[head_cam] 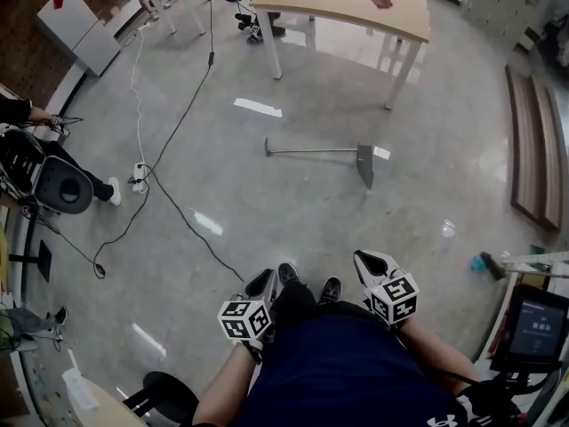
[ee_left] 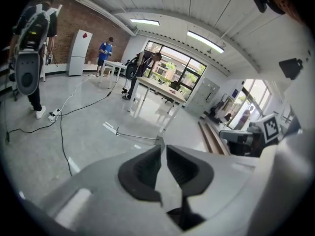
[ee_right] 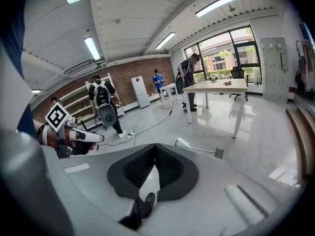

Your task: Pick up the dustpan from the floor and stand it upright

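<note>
The dustpan [head_cam: 365, 165] lies flat on the grey floor, its long metal handle [head_cam: 311, 150] stretching left from the pan. It is some way ahead of the person's shoes. My left gripper [head_cam: 264, 284] and right gripper [head_cam: 368, 261] are held close to the body, well short of the dustpan, both shut with nothing between the jaws. In the left gripper view the dustpan [ee_left: 158, 141] shows just above my shut left gripper [ee_left: 163, 149]. In the right gripper view the dustpan [ee_right: 218, 153] lies on the floor beyond my shut right gripper [ee_right: 156, 149].
A wooden table [head_cam: 342, 3] stands beyond the dustpan. Black cables [head_cam: 173, 132] and a power strip [head_cam: 139, 178] cross the floor at left, near a person with a backpack [head_cam: 60, 183]. Wooden boards [head_cam: 532, 149] lie at right, a monitor [head_cam: 533, 326] and a stool [head_cam: 164, 394] nearby.
</note>
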Demonstrator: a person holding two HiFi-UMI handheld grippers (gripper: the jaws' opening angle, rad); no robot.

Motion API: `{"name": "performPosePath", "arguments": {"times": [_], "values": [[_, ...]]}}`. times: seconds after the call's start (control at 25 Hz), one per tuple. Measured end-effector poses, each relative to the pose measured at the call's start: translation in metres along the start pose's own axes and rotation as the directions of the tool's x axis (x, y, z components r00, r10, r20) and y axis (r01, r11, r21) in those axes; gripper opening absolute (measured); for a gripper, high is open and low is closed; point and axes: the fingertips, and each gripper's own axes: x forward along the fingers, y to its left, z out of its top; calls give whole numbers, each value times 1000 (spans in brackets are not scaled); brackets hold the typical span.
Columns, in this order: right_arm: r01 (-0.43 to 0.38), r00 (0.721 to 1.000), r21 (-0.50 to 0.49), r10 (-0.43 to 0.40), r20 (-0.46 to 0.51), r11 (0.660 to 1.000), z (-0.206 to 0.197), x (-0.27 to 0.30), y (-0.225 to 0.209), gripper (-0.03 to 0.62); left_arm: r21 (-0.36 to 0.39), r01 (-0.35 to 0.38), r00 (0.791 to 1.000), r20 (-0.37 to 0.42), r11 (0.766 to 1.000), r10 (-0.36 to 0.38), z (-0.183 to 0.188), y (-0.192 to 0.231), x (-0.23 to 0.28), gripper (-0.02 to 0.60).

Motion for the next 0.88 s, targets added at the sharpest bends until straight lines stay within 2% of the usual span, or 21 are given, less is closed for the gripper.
{"name": "performPosePath", "arguments": {"times": [0.24, 0.48, 0.68, 0.88], "values": [[11, 1000, 2, -11, -19, 1000, 19, 36, -16, 11, -22, 3, 1000, -19, 1000, -3, 20, 23, 30, 35], [46, 999, 14, -46, -24, 999, 50, 75, -34, 11, -18, 48, 999, -22, 999, -48, 64, 41, 66, 35], [64, 998, 17, -64, -29, 998, 78, 105, -24, 11, -24, 75, 996, -40, 997, -76, 88, 64, 71, 35], [70, 997, 5, -69, -38, 998, 100, 144, -12, 11, -38, 77, 996, -48, 996, -79, 109, 106, 79, 35]]}}
